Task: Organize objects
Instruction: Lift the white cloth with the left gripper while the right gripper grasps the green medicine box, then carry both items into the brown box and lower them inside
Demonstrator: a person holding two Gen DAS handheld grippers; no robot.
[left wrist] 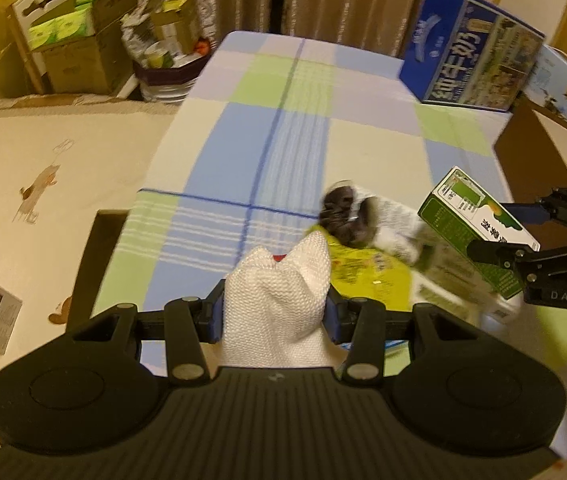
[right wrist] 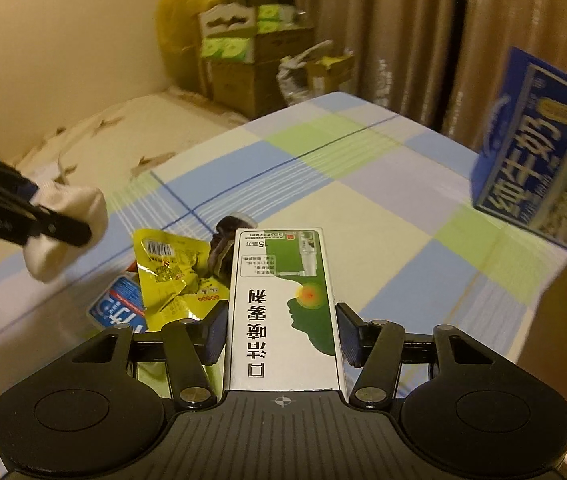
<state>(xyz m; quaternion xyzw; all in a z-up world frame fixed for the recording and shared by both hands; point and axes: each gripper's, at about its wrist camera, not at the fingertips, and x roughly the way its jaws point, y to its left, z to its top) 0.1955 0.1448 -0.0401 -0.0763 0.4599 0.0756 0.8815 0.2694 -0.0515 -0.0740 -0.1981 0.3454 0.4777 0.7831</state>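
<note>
Both my tools were loaded and off the table, mid-carry. My left gripper (left wrist: 275, 312) was clamped narrow on a white knitted cloth (left wrist: 279, 300), maybe a sock or glove, can't tell which; the right wrist view showed it bunched in the jaws, hanging above the checked tablecloth (right wrist: 383, 208). My right gripper (right wrist: 283, 336) held a green-and-white throat spray box (right wrist: 283, 308), pads pressed on both long sides, box pointing forward along the fingers and lifted clear.

Left on the table just under and ahead of both tools: a crumpled yellow snack packet (right wrist: 171, 276), a small blue packet (right wrist: 119, 312) beside it touching its edge, and a dark blurred thing (left wrist: 343, 212) with a white cap, likely a small bottle, too smeared to name. A big blue milk carton box (left wrist: 471, 48) stood at the far right edge of the table, well apart from the pile.

Step in hand, as I judged it: transport after pickup, both items still to be placed. Where they belong wasn't shown; the brown open box (left wrist: 539, 152) on the right near the spray box looked a likely bin, a guess only. Next move called for carrying each over its spot, lowering, then opening the jaws; the cloth is soft and may snag on a pad.
</note>
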